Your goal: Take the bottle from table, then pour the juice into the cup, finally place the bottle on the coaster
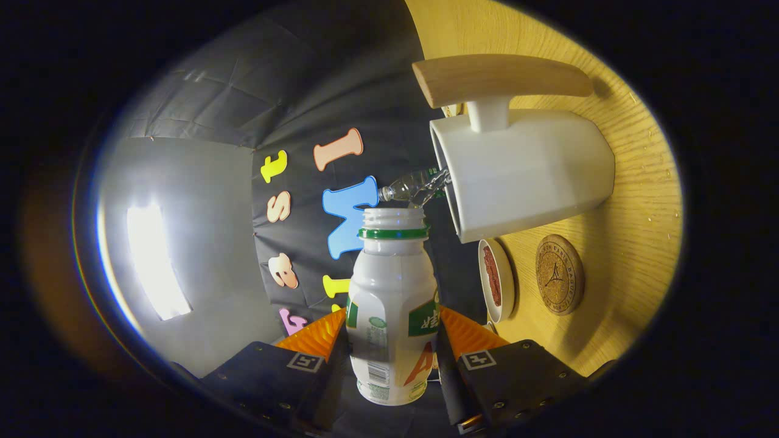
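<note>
— Where did the light come from?
— A bright panel (155,261) at the left blew out to white, glaring across the grey wall.
— And the right?
— The table (633,201) glowed warm yellow; the cup (529,170) cast a soft shadow there.
— Sharpness?
— The centre was crisp; fisheye bending and dimming grew toward the edges.

A recording booth: black cloth wall (243,109) behind a wooden table (633,255).
</note>
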{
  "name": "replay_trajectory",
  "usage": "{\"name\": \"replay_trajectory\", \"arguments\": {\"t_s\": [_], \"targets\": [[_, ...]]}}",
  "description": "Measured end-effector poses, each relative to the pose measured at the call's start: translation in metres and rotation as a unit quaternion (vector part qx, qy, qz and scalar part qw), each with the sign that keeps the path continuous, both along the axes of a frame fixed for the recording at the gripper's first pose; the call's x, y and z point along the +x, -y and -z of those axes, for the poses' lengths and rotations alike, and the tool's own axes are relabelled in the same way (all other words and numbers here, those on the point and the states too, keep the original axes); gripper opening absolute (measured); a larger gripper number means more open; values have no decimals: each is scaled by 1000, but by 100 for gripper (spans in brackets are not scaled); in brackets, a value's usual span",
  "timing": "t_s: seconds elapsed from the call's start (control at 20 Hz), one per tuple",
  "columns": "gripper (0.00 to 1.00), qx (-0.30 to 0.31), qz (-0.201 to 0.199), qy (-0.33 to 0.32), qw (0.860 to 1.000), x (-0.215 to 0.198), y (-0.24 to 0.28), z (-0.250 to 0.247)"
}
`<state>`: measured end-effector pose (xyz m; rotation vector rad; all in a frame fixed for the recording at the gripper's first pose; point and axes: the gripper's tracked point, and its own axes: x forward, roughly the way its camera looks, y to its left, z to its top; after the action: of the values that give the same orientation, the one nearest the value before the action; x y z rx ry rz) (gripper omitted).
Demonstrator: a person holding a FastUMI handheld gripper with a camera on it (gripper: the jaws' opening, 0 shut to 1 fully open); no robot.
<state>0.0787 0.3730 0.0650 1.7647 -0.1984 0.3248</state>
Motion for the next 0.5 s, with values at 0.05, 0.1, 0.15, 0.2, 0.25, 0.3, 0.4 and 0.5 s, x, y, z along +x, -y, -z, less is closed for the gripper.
{"name": "replay_trajectory", "arguments": {"t_s": [0.05,0.1,0.15,0.2,0.25,0.3,0.4,0.5], "targets": [[67,1,1,1,1000,0,0,-1],[67,2,2,2,1000,0,0,-3],[67,4,2,4,1000,0,0,-4],[67,7,3,5,1000,0,1,-4],[67,9,4,5,1000,0,1,-4],[67,11,3,5,1000,-1,2,-4],[67,15,1,5,1000,0,1,-4],[67,17,0,5,1000,0,-1,-5]]}}
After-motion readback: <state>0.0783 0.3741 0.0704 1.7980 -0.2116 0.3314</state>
